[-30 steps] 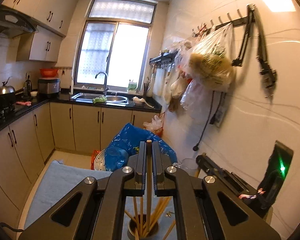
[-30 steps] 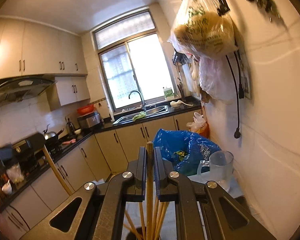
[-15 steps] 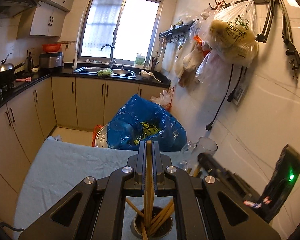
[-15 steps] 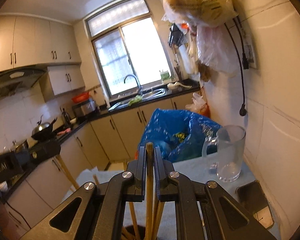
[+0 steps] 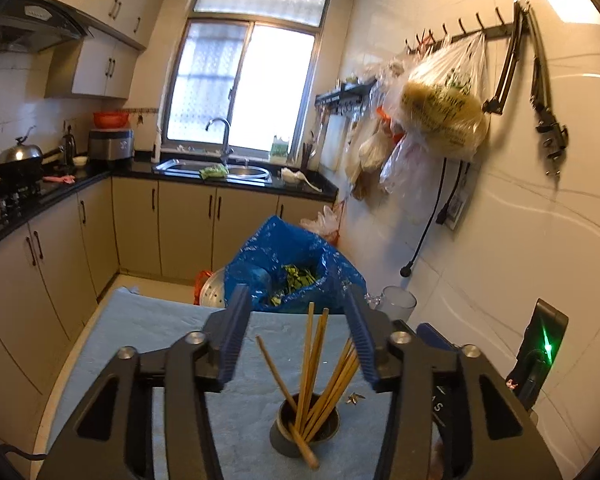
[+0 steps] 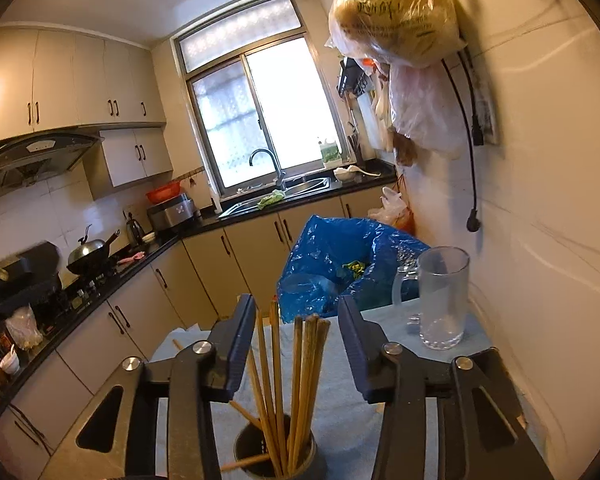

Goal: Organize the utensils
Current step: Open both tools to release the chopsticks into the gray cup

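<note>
Blue cloth covers the worktop (image 5: 148, 332), which ends just before a blue bag (image 5: 296, 256) at its far edge and meets the tiled wall on the right. Near the front stands a dark cup (image 5: 286, 436) holding wooden chopsticks (image 5: 312, 360) that fan upward. Both the left hand-held gripper (image 5: 296, 340) and the right hand-held gripper (image 6: 296, 344) have just been opening; their jaws stand spread, chopsticks loose between them, untouched. A glass mug (image 6: 440, 300) sits by the wall, well apart from the cup.

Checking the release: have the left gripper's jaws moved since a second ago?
Yes. The left gripper jaws have just been opening, spreading apart and letting go of the chopsticks now standing in the cup.
</note>
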